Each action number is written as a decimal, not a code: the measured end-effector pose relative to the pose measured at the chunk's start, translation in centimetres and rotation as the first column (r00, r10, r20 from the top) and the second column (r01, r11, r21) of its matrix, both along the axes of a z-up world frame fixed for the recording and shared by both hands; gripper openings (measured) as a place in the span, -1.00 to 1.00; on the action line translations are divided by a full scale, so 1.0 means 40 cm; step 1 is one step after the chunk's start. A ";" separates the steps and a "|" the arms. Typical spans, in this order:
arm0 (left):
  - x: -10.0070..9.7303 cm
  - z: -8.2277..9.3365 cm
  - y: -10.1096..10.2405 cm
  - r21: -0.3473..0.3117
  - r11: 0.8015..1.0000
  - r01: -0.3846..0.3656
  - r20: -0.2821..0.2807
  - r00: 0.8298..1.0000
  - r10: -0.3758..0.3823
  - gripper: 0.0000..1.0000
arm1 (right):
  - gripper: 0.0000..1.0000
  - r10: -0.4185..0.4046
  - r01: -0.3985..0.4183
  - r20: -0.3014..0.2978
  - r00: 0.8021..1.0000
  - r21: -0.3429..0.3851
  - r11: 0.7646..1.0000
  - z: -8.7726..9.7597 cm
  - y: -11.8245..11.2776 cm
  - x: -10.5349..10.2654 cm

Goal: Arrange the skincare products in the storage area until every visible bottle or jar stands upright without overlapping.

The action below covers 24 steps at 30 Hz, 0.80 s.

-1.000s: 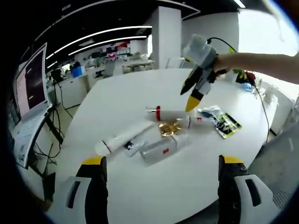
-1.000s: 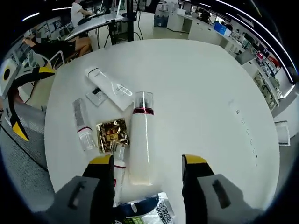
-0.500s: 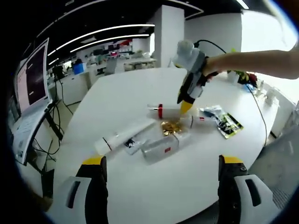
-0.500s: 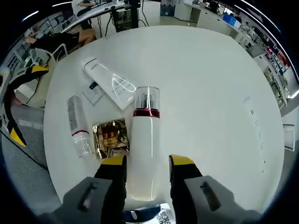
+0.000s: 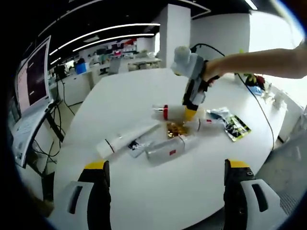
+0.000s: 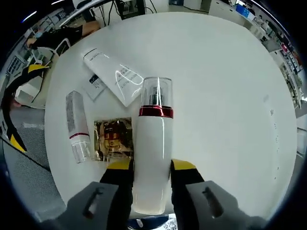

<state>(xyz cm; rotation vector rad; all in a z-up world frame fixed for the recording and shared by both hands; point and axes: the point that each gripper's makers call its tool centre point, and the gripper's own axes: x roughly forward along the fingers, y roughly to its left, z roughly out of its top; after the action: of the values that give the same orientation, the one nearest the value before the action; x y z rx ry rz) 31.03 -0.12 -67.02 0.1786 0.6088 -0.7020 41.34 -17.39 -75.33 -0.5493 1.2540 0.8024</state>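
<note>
White table [image 6: 230,86]: your left gripper [image 5: 165,191] hangs spread wide, well short of the items; your right gripper [image 6: 150,165] pinches the lying pump bottle [image 6: 152,153] beside the gold sachet [image 6: 111,136]. Smooth plastic, low grip—it may slip or swing into the tube [image 6: 76,125] when tipped upright.

Left gripper [image 5: 168,168]: we see 2 black jaws with yellow tips on pale grey housings, each with a dark slot.
Right gripper [image 6: 151,166]: we see the same yellow-tipped black jaws and grey housings.
Right gripper body, left gripper view: white-grey, with a black cable [image 5: 201,46] trailing off.
Arm [image 5: 259,61]: bare, no sleeve.
</note>
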 end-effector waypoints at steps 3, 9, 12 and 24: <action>0.005 -0.004 0.004 0.001 1.000 -0.008 -0.001 1.000 0.008 0.94 | -0.38 0.017 -0.017 -0.007 1.000 -0.017 1.000 0.004 -0.002 -0.001; 0.004 -0.006 0.000 0.002 1.000 -0.002 -0.004 1.000 0.003 0.94 | -0.37 0.065 -0.064 0.015 0.998 -0.088 0.994 0.000 -0.003 -0.003; 0.003 -0.007 -0.004 0.004 1.000 0.005 -0.005 1.000 -0.005 0.94 | -0.38 0.054 -0.053 0.011 0.998 -0.085 0.995 0.001 -0.007 0.000; 0.008 0.021 -0.003 -0.014 1.000 0.011 0.019 1.000 -0.010 0.94 | -0.48 0.077 -0.075 0.033 0.996 -0.065 0.995 0.003 -0.010 0.013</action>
<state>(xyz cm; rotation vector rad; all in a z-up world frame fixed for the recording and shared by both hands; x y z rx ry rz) 31.35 -0.22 -66.17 0.1755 0.5855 -0.7138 41.85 -17.78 -75.20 -0.6636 1.2358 0.8150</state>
